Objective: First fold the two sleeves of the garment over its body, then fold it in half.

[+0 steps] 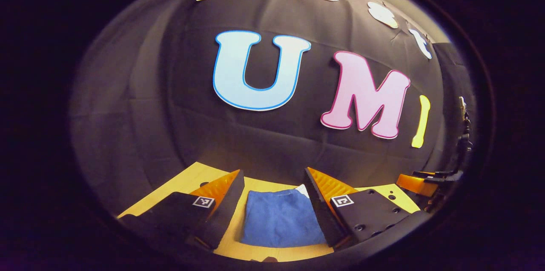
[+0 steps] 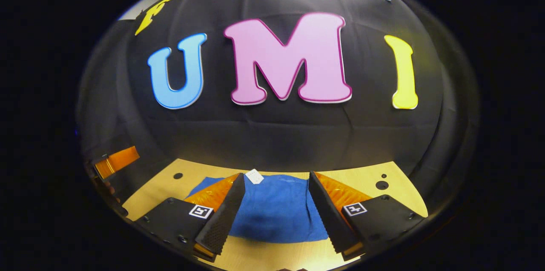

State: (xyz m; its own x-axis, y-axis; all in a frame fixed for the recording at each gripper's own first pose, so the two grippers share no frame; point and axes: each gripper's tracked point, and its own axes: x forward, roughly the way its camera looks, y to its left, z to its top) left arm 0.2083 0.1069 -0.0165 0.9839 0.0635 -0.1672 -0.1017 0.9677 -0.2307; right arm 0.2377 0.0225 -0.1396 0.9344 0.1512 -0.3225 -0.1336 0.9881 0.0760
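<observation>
The blue garment [image 1: 281, 220] lies on the wooden table [image 1: 187, 177] as a compact, folded-looking rectangle with a small white tag [image 1: 302, 190] at its far edge. My left gripper [image 1: 273, 172] hangs open over it, fingers spread to either side and nothing pressed between them. In the right gripper view the same blue garment [image 2: 276, 211] and its tag [image 2: 254, 176] sit between the spread fingers of my right gripper [image 2: 276, 174], which is also open. Each gripper shows at the rim of the other's view: the right one [image 1: 419, 183] far right, the left one [image 2: 117, 160] far left.
The table [image 2: 362, 177] ends at the booth's black cloth wall just beyond the garment. Small round holes [image 2: 382, 185] mark the tabletop near its far corners. Bare wood shows on both sides of the garment and in front of it.
</observation>
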